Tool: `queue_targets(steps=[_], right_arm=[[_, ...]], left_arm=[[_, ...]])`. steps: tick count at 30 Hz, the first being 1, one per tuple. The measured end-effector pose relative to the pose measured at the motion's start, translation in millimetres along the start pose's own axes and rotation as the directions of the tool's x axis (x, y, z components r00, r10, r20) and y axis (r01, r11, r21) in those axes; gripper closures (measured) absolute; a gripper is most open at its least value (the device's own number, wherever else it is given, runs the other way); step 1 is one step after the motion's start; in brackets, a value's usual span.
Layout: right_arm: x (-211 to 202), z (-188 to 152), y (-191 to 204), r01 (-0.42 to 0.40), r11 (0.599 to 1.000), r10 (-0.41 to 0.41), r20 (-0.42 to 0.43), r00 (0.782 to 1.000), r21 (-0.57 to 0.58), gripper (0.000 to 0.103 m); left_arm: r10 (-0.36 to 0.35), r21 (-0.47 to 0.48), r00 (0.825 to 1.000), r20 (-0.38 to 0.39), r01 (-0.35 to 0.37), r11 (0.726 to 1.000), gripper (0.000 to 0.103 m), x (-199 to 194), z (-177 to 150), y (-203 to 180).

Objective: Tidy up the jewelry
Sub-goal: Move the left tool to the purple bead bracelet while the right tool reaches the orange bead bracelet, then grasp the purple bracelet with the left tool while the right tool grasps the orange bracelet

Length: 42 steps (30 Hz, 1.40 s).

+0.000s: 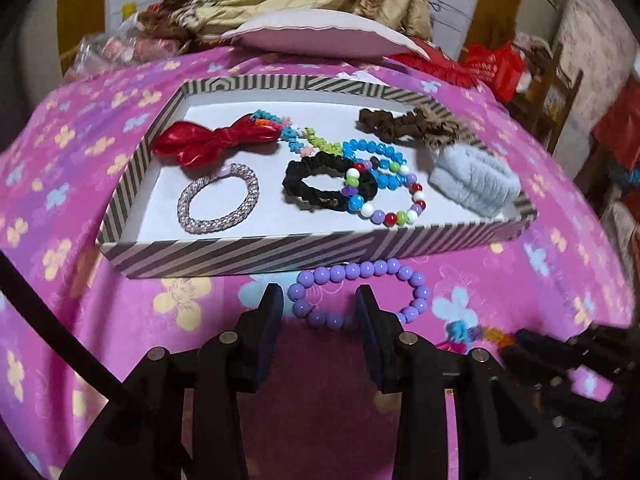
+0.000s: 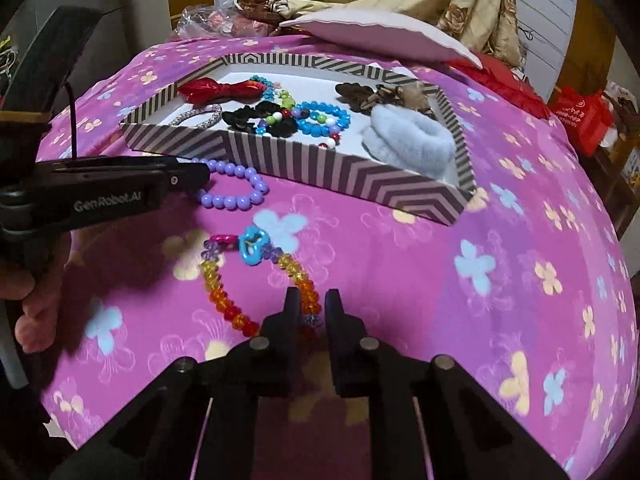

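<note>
Right gripper (image 2: 313, 307) jaws nipped near-closed on the rainbow bracelet (image 2: 256, 280) on the bedspread (image 2: 440, 300), left gripper (image 1: 320, 300) jaws part-open straddling the purple bracelet (image 1: 360, 292), unpinched, both likely bound for the striped tray (image 1: 248, 256) beside them.

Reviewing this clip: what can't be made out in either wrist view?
- Right gripper, left wrist view: blurred and cut by the edge; jaws unreadable.
- Rainbow bead bracelet, right wrist view: near end hidden by the fingers; pad contact unclear.
- Purple bead bracelet, left wrist view: the left gripper covers its near beads.
- Silver bracelet, right wrist view: mostly behind the striped tray wall.
</note>
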State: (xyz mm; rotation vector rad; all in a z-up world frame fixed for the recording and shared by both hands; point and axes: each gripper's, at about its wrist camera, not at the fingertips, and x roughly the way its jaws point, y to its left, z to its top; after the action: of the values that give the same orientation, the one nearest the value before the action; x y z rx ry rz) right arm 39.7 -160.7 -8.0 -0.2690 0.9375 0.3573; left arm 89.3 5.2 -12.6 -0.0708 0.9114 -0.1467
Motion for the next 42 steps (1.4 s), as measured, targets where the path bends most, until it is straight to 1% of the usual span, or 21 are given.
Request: queue_targets(steps=[1, 3, 4, 5, 6, 8, 10, 11, 12, 15, 16, 17, 21, 24, 25, 26, 28, 30, 34, 37, 42], right_arm=[[0, 0, 1, 0.002, 1.0, -0.002, 0.001, 1.0, -0.007, 0.091], [1, 1, -1, -0.007, 1.0, 0.007, 0.002, 1.0, 0.004, 0.09], [1, 1, -2, -0.012, 1.0, 0.012, 0.003, 1.0, 0.008, 0.089], [1, 1, -3, -0.011, 1.0, 0.011, 0.005, 1.0, 0.009, 0.088], [2, 2, -4, -0.008, 1.0, 0.008, 0.008, 1.0, 0.013, 0.084], [3, 2, -7, 0.014, 0.999, -0.014, 0.007, 1.0, 0.038, 0.067], [7, 3, -16, 0.074, 0.993, -0.073, -0.012, 0.997, 0.092, 0.022], [9, 3, -24, 0.083, 0.988, -0.079, -0.035, 0.996, 0.133, 0.018], [9, 4, -27, 0.06, 0.987, -0.055, -0.04, 0.998, 0.152, 0.02], [7, 3, -25, 0.04, 0.989, -0.037, -0.019, 0.999, 0.142, 0.029], [6, 2, -24, 0.031, 0.99, -0.03, -0.011, 0.999, 0.138, 0.035], [6, 3, -23, 0.021, 0.991, -0.02, -0.003, 1.0, 0.132, 0.038], [7, 4, -7, -0.041, 0.998, 0.04, 0.02, 0.999, 0.056, 0.041], [5, 4, 7, -0.078, 0.997, 0.078, 0.04, 0.996, -0.023, 0.06], [4, 4, 8, -0.078, 0.996, 0.08, 0.039, 0.996, -0.031, 0.063], [4, 5, 6, -0.08, 0.997, 0.081, 0.038, 0.996, -0.02, 0.065], [4, 5, -1, -0.077, 0.997, 0.077, 0.034, 0.996, 0.007, 0.082], [4, 6, -8, -0.081, 0.996, 0.08, 0.03, 0.996, 0.031, 0.089], [3, 5, 0, -0.047, 0.998, 0.048, 0.021, 0.999, -0.038, 0.094], [2, 5, -3, -0.053, 0.998, 0.053, 0.024, 0.998, -0.02, 0.094], [-19, 10, -11, -0.11, 0.993, 0.104, 0.135, 0.985, 0.04, 0.094]], left_arm=[[0.015, 0.025, 1.0, 0.002, -0.015, 1.0, 0.082, 0, -1, -3], [0.035, 0.05, 0.999, 0.005, -0.035, 0.998, 0.089, 0, -3, -6], [0.051, 0.069, 0.999, 0.009, -0.052, 0.996, 0.099, -1, -5, -7], [0.038, 0.069, 0.999, 0.005, -0.038, 0.997, 0.103, -2, -6, -5], [0.018, 0.062, 1.0, 0.0, -0.018, 0.998, 0.103, -3, -6, -3], [-0.029, 0.055, 1.0, -0.007, 0.029, 0.998, 0.103, -7, -8, 1], [-0.057, 0.069, 0.998, 0.018, 0.056, 0.996, 0.103, -14, -9, 0], [-0.072, 0.077, 0.997, 0.034, 0.069, 0.995, 0.103, -19, -9, 0], [-0.082, 0.082, 0.996, 0.045, 0.078, 0.994, 0.103, -22, -9, -1], [-0.101, 0.079, 0.993, 0.065, 0.096, 0.992, 0.103, -29, -8, 2], [-0.095, 0.073, 0.994, 0.06, 0.091, 0.993, 0.103, -28, -8, 3], [-0.081, 0.06, 0.995, 0.051, 0.077, 0.995, 0.103, -26, -7, 6], [-0.069, 0.036, 0.997, 0.031, 0.068, 0.997, 0.103, -22, -7, 12], [-0.065, 0.035, 0.997, 0.029, 0.064, 0.997, 0.103, -22, -7, 12], [-0.063, 0.035, 0.998, 0.024, 0.062, 0.997, 0.103, -21, -7, 12], [-0.057, 0.033, 0.998, 0.021, 0.056, 0.998, 0.103, -20, -8, 13], [-0.05, 0.029, 0.999, 0.015, 0.05, 0.998, 0.103, -19, -8, 13], [-0.045, 0.025, 0.999, 0.009, 0.045, 0.999, 0.103, -17, -8, 14], [-0.037, 0.017, 0.999, -0.002, 0.038, 0.999, 0.103, -14, -8, 16], [-0.044, 0.006, 0.999, 0.0, 0.044, 0.999, 0.103, -15, -8, 17], [-0.069, -0.018, 0.997, 0.028, 0.07, 0.997, 0.103, -24, -4, 23]])
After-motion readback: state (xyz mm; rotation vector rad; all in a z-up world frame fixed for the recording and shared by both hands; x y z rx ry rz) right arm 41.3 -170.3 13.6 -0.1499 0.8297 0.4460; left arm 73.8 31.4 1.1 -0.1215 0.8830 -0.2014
